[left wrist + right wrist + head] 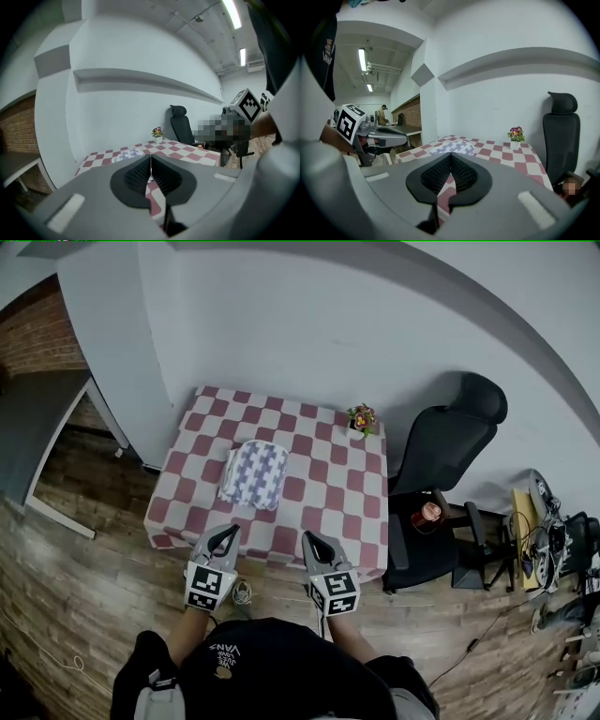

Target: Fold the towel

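Purple-checked towel (253, 474), folded, on table (330, 495) | left tool (228, 531); right tool (308, 538): closed, empty

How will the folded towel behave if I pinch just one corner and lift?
Probably floppy: the towel is soft cloth in a rounded, stacked fold, so lifting one corner would likely peel the layers open. It looks light for its bulk. Pushed, it may wrinkle the checkered tablecloth rather than slide cleanly.
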The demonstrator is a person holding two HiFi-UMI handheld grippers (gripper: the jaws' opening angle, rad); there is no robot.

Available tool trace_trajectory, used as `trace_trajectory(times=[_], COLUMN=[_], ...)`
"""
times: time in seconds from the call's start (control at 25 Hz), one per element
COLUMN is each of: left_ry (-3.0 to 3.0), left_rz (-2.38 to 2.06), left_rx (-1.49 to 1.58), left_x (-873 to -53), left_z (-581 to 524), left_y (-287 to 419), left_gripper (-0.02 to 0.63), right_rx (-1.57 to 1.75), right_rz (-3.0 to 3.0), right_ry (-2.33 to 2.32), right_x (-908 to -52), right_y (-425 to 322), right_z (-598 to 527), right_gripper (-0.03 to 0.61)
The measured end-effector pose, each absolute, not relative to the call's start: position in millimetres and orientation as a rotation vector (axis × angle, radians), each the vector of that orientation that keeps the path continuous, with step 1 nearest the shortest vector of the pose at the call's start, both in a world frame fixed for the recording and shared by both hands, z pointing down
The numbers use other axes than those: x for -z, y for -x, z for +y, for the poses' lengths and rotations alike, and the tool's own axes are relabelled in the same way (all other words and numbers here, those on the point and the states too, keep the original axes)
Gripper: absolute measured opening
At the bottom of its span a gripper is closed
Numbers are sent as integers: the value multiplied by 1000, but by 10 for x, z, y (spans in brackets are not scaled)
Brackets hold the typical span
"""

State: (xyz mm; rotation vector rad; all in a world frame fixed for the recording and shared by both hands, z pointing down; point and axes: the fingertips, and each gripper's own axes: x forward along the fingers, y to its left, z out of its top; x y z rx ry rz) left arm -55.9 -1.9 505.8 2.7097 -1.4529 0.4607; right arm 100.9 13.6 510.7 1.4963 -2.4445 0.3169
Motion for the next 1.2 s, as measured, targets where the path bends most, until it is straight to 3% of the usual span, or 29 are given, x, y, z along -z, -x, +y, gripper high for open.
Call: trace_trajectory(times=[0.56, 1.2], left_ry=[-2665, -2628], left_rz=[-1485, -1521], left_rx=[-491, -528], left_x=[-5154, -5228], left_z=[1050, 1378], left_y=[294, 324], left_gripper=[2, 2], right_rx=[-320, -328], right_rz=[-2481, -2459], right_ry=[-1440, -1415], right_x=[-5144, -5222], right_y=[-1259, -1297], right_z=[920, 1131], right_gripper=[5, 5])
